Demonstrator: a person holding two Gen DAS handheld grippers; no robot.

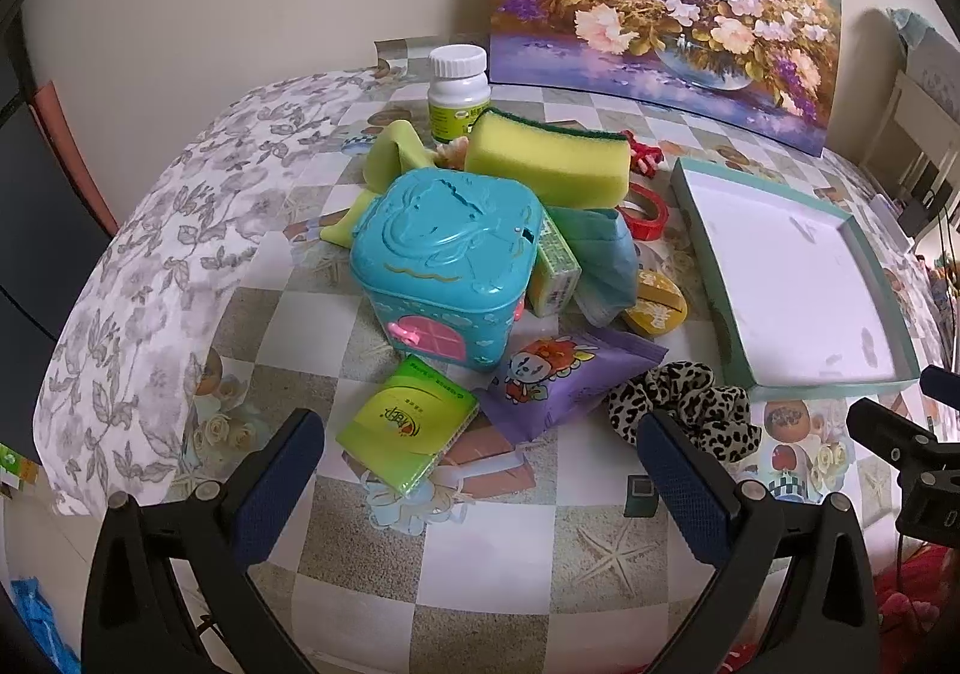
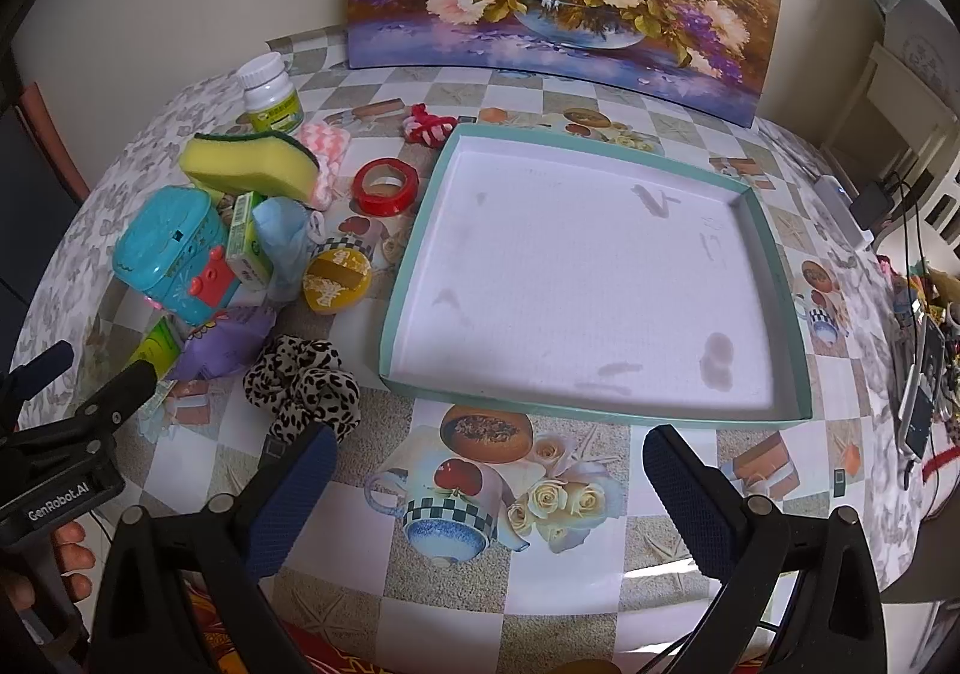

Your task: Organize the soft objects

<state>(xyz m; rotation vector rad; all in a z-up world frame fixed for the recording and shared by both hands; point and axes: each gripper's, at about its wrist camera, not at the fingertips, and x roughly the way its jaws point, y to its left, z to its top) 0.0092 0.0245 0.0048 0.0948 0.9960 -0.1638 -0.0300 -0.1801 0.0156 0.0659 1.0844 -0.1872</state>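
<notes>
With nothing yet in the teal tray [image 2: 774,278], we held the left gripper [image 1: 480,470] and right gripper [image 2: 486,470] spread wide and empty at the near edge, judging the leopard scrunchie [image 2: 303,380], just left of the tray, the handiest soft item.

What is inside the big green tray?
Nothing is inside the tray yet. Only its white bottom with some faint stains shows. The whole floor is in view in the right wrist picture; what lies under it is hidden.
</notes>
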